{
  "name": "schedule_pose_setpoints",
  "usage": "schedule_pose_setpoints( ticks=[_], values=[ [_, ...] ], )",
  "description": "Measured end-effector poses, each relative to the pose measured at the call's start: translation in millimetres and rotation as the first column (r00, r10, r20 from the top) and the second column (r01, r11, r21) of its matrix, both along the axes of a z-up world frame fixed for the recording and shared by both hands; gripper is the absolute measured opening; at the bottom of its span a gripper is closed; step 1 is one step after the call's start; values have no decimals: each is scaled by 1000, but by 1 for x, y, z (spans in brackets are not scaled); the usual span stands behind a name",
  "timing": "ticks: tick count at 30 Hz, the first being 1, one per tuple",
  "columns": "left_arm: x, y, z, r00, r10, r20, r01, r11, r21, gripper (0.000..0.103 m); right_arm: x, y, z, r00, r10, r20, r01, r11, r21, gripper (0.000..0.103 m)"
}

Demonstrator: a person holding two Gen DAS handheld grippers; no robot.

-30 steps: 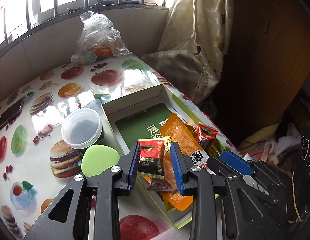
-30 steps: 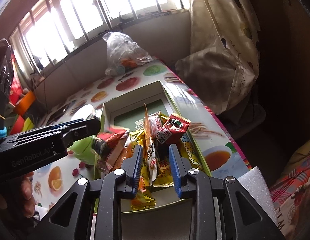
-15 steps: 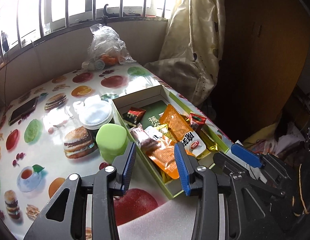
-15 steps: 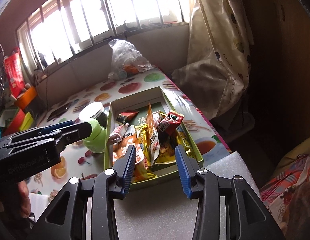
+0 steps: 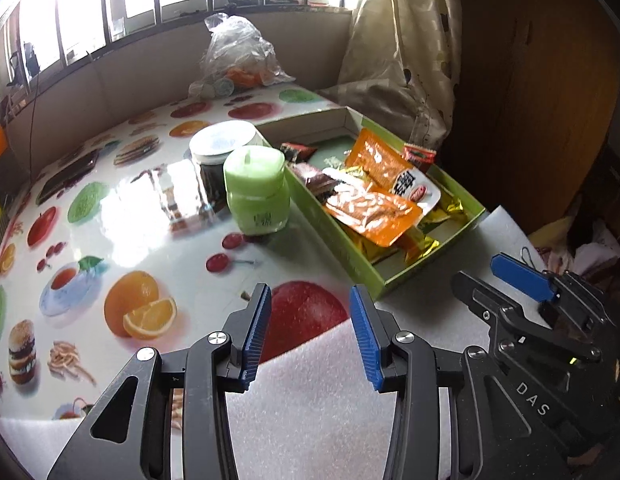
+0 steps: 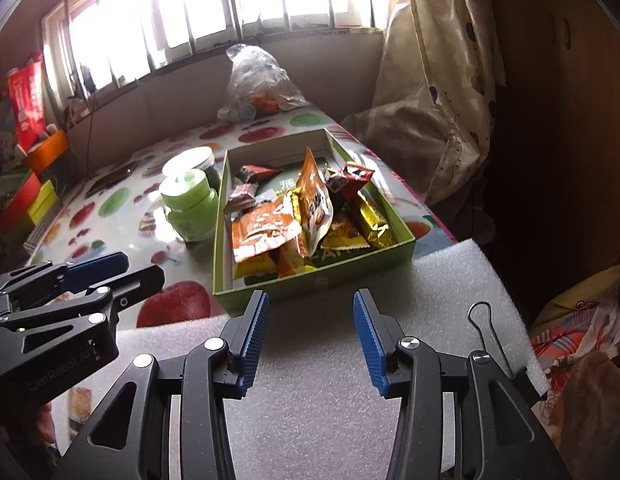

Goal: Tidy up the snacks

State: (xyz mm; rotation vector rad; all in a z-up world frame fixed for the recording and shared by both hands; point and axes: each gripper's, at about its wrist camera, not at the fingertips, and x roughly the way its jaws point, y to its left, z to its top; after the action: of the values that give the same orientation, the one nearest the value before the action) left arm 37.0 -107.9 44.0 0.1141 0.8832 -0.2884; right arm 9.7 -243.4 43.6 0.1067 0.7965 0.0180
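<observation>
While the left gripper (image 5: 310,334) stands part-open and the right gripper (image 6: 308,338) keeps widening, both empty over bare foam sheet (image 6: 330,360), the green box (image 6: 322,278) edge lies at 12 o'clock.

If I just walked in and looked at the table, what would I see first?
Probably the green box near the table's front edge, heaped with bright orange, gold and red snack packets. Just left of it stands a pale green jar, on a tablecloth printed with apples, oranges and burgers.

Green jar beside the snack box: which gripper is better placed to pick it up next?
Probably the left gripper: it is open and empty, on the green jar's side. The right gripper, still opening and empty, faces the snack box.
</observation>
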Motion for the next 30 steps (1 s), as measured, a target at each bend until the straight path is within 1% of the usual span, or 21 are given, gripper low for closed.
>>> schedule_pose_setpoints(
  ticks=[4, 7, 10, 12, 18, 25, 30],
  values=[
    [-7, 3, -19, 999, 5, -38, -5, 1000, 13, 42, -2, 4, -14, 999, -22, -45, 20, 998, -52, 48],
    [-8, 7, -26, 998, 13, -64, -14, 1000, -2, 42, -3, 7, -22, 997, -28, -70, 22, 996, -89, 48],
    [-8, 8, -31, 997, 22, -73, -21, 1000, 13, 42, -2, 10, -27, 996, -36, -83, 27, 993, -113, 50],
    [-7, 8, -35, 996, 16, -89, -15, 1000, 12, 42, -3, 11, -28, 996, -41, -79, 32, 992, -119, 51],
    [-7, 11, -38, 996, 20, -90, -21, 1000, -6, 44, -2, 10, -29, 996, -59, -73, 51, 992, -114, 52],
    [-7, 9, -38, 996, 24, -86, -23, 1000, 7, 45, -4, 13, -29, 995, -81, -65, 73, 990, -119, 52],
    [-7, 11, -38, 995, 28, -92, -30, 999, -17, 45, -4, 14, -30, 994, -92, -63, 83, 989, -126, 53]
  ],
)
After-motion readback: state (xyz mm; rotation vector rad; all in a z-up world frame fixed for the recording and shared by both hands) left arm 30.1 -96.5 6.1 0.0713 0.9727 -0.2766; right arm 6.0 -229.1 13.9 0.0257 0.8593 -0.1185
